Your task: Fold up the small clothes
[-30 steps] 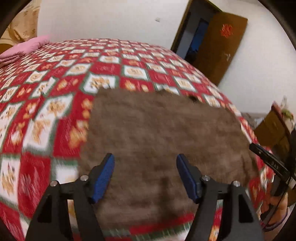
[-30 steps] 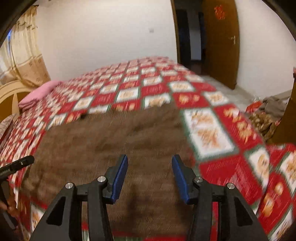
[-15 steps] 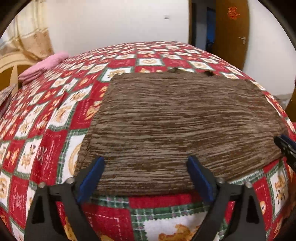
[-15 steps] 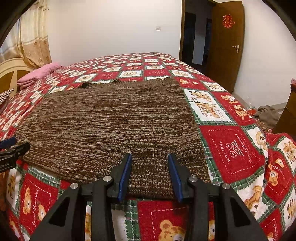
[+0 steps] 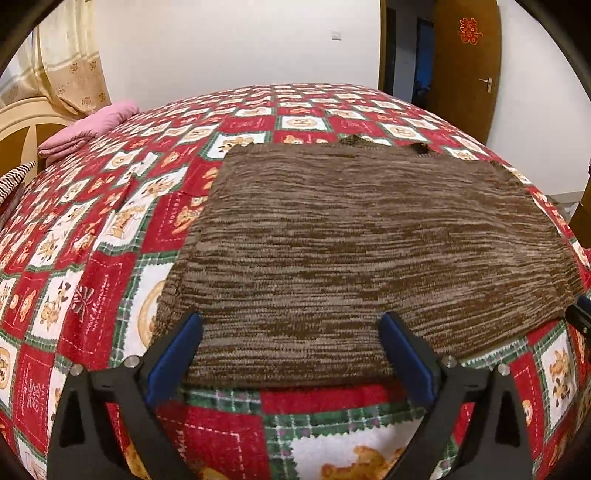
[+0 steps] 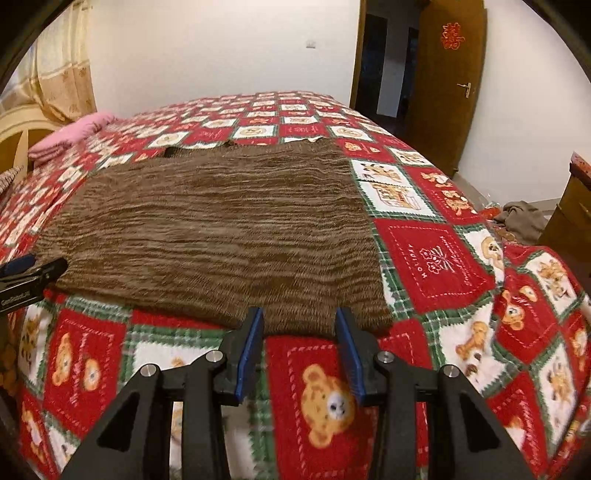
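While a brown knitted garment point(image 5: 369, 251) lies spread flat on a red, white and green teddy-bear quilt point(image 5: 110, 229), the left gripper point(image 5: 291, 343) sits at its near hem toward 6 o'clock, fingers spread wide and opening, pinching nothing. At the garment's 5 o'clock corner, the right gripper point(image 6: 299, 332) has fingers partly apart over the hem, gripping nothing. Some quilt squares bear writing, too small to read. A red paper emblem point(image 6: 451, 36) marks the door at 1 o'clock.

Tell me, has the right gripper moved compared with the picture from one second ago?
Yes. The right gripper has drawn back toward the near hem of the brown knit garment; a second ago its tips were well over the knit, now at its edge by the bedspread.
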Tool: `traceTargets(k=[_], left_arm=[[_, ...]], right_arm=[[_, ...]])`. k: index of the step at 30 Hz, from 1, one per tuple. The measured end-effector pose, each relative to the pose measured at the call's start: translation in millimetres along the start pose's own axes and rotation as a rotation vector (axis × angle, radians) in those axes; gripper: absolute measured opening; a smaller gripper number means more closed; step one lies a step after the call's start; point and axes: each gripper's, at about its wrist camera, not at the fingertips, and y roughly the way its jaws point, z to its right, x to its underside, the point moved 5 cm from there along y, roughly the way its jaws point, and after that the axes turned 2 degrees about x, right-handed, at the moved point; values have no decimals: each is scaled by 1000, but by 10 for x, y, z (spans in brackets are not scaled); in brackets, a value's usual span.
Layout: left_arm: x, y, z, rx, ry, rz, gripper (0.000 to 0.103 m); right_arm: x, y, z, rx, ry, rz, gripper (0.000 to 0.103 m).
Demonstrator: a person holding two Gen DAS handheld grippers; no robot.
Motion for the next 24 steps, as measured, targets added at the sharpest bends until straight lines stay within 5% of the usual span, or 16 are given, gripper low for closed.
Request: traceTargets(k=[5,11,15,24], left_arm=[[6,-1,-1,-8,2,0,101],[2,-3,-8,-9,0,-2,102],[3,4,-11,-6,-4,-4,103],[1,18,-7,-14,-2,-11,103]], right_arm=[[-284,-117,-390,-81,-26,69,41],[-470,248,-821,-124,-36,38,41],[-314,495,-905,-120,-37,-7,42],[-277,451,-875,-137,-25,37,42]])
